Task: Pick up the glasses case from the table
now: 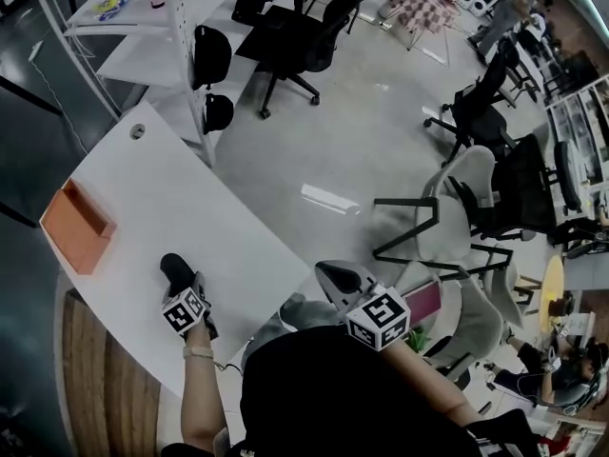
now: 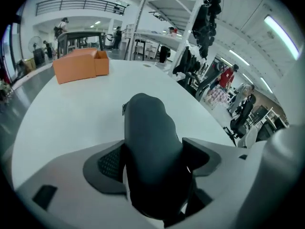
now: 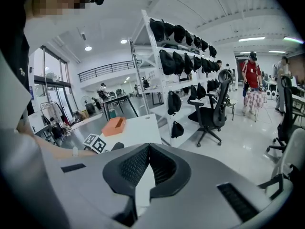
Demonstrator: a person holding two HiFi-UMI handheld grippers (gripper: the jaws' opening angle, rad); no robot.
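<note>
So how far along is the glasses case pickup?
Done: the left gripper is at the glasses case, jaws open on either side of it.
In hand: no grip yet; the case lies on the white table.
Left: close the jaws and lift.
The right gripper is shut, empty, beside the table.

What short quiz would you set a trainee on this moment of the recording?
1. True or false: the right gripper holds the glasses case.
2. What sits between the jaws of the left gripper? A) a mug B) the glasses case C) nothing
3. What colour is the open box on the table?
Key: 1 false, its jaws are together with nothing between them; 2 B; 3 orange.
</note>
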